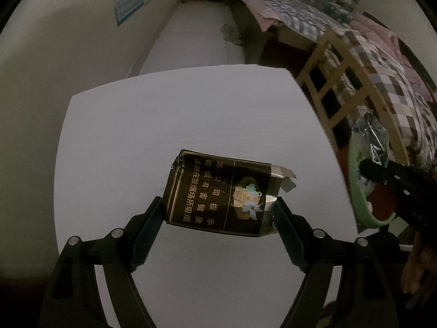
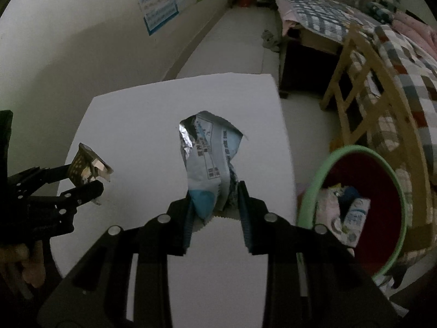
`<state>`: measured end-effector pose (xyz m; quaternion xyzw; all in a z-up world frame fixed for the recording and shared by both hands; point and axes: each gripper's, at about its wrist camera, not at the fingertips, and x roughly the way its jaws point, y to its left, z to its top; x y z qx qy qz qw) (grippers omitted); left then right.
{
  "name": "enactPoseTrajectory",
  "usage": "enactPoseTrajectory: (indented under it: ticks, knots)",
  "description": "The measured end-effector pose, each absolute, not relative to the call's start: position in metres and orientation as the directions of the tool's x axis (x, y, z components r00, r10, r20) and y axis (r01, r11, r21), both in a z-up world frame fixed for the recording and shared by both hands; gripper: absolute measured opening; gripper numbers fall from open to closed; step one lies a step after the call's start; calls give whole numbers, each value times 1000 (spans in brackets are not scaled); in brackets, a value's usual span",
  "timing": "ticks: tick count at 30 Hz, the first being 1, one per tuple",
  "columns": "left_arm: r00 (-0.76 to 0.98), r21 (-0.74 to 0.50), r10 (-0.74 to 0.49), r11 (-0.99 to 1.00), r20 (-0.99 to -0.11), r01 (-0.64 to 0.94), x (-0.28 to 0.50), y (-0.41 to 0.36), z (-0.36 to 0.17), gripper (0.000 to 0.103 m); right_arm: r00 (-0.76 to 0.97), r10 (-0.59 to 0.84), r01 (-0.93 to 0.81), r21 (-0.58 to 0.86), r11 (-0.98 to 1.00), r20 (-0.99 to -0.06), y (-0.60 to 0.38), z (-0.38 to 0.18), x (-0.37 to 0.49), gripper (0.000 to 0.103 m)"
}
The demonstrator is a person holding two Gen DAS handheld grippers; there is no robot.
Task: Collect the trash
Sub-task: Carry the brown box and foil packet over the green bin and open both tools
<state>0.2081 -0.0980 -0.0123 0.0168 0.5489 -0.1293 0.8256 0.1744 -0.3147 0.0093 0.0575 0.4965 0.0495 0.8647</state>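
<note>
From the left wrist, the left gripper (image 1: 218, 210) pinches a crumpled black cigarette pack (image 1: 218, 194) across its width, jaws spread wide around it, pads pressing both ends. The pack hangs above the white table (image 1: 177, 109), clear of the surface. At the right edge the green-rimmed bin (image 1: 355, 191) stands beside the table, with the right gripper (image 1: 382, 175) and its foil wrapper in front of it. The pack's torn flap hangs loose, and a grip on soft card could slip if the pack buckles.

From the right wrist, the right gripper (image 2: 215, 205) has its jaws drawn narrow on the lower end of a blue-and-white snack wrapper (image 2: 210, 161), which stands up above the table (image 2: 136, 123). The bin (image 2: 327, 169) lies off to the right, already holding some rubbish. The wrapper is light and slick; it may cling to a pad on release, or flutter past the rim onto the floor.
</note>
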Motion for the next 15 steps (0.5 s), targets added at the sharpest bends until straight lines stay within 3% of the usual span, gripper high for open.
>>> enactPoseTrajectory:
  ticks: [15]
  knots:
    - [374, -113, -257, 924, -891, 365, 172, -180, 18, 76, 561, 87, 71, 152, 986, -824, -392, 33, 116, 29]
